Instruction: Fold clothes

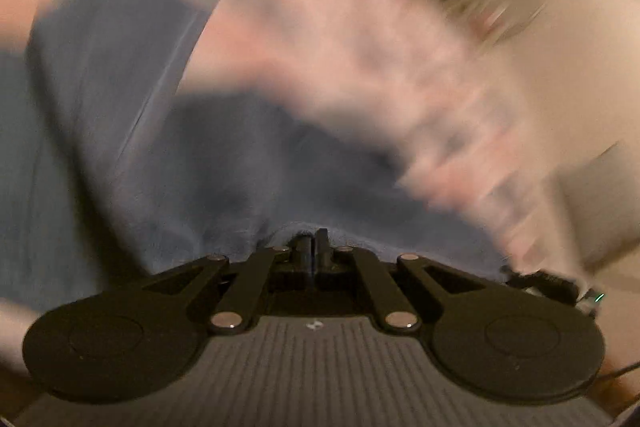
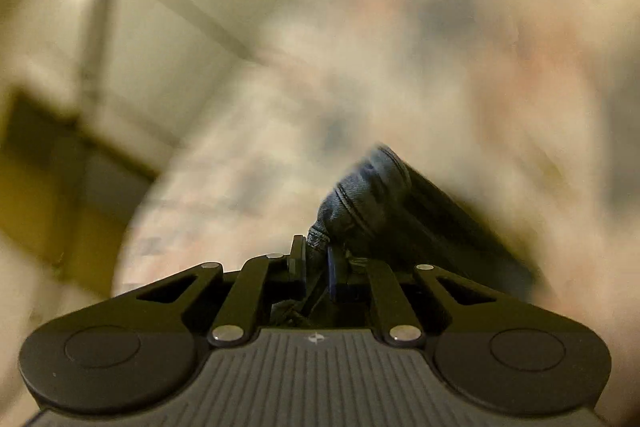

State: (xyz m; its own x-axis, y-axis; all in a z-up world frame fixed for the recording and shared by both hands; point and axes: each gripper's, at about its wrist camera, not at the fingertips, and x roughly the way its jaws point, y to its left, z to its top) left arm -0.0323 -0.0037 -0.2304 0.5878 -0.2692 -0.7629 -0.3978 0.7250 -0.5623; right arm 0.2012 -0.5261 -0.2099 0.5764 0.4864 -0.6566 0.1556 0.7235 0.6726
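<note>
A blue garment (image 1: pixel 224 155) fills the left wrist view, hanging and stretched away from my left gripper (image 1: pixel 312 247), which is shut on its near edge. In the right wrist view my right gripper (image 2: pixel 318 259) is shut on a bunched, stitched hem of the same blue cloth (image 2: pixel 368 195), which trails off to the right. Both views are heavily motion-blurred. A pale pink patterned surface (image 1: pixel 360 47) lies beyond the garment; it also shows in the right wrist view (image 2: pixel 420 87).
Pale walls and ceiling lines (image 1: pixel 560 27) show at the right of the left wrist view. A dark yellow-brown shape (image 2: pixel 48 187) sits at the left of the right wrist view. Blur hides details.
</note>
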